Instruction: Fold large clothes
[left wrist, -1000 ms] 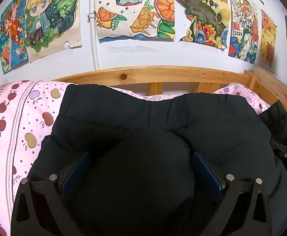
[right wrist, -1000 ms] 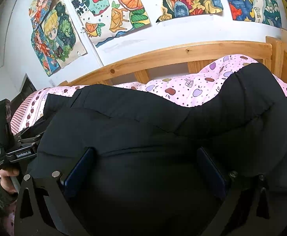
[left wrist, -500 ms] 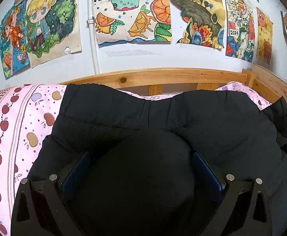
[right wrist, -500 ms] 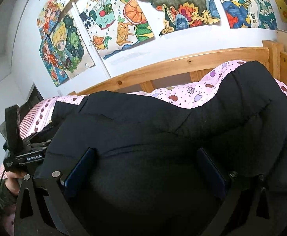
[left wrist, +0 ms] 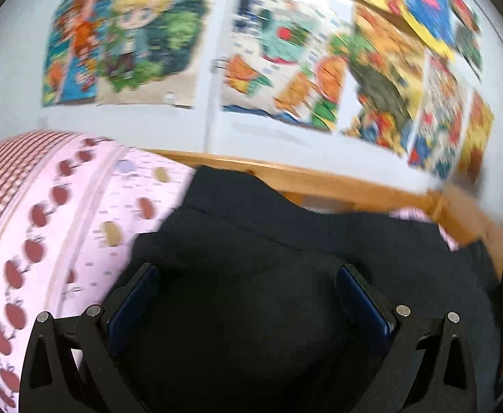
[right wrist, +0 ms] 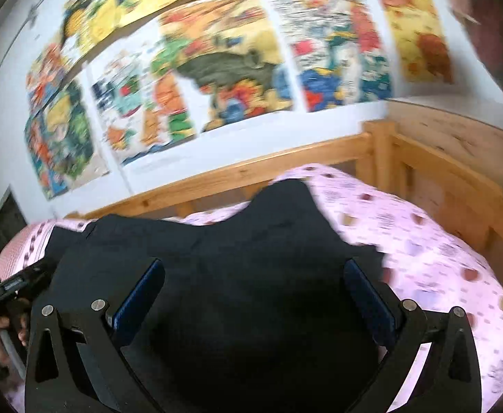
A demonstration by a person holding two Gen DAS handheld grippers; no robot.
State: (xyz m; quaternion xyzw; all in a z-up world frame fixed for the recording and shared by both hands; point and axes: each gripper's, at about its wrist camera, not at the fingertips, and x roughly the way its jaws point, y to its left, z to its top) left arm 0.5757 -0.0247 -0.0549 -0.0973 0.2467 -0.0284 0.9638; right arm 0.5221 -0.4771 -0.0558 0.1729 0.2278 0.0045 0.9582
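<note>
**Black padded coat across a pink bed, both grippers spread wide**

A black padded coat (left wrist: pixel 285 241) lies on a bed covered in pink fruit-print bedding (left wrist: pixel 79 213). Its long axis runs across both views, roughly parallel to the wooden bed rail (right wrist: pixel 237 175) under the wall of colourful drawings (right wrist: pixel 217 69). Both frames are motion-blurred.

The left gripper (left wrist: pixel 248 278) has its blue-padded fingers (left wrist: pixel 134 299) set wide apart, black fabric bulging between them; whether they pinch it cannot be told. The right gripper (right wrist: pixel 253 275) is equally wide over the coat (right wrist: pixel 251 241).

Only the right wrist view shows a peaked lobe of the coat reaching toward the rail, bare bedding to its right, the bed's corner post (right wrist: pixel 378 151), and the left gripper (right wrist: pixel 13 285) held by a hand (right wrist: pixel 0 337) at the coat's left end. Only the left wrist view shows the red-checked border (left wrist: pixel 7 172) of the bedding.
</note>
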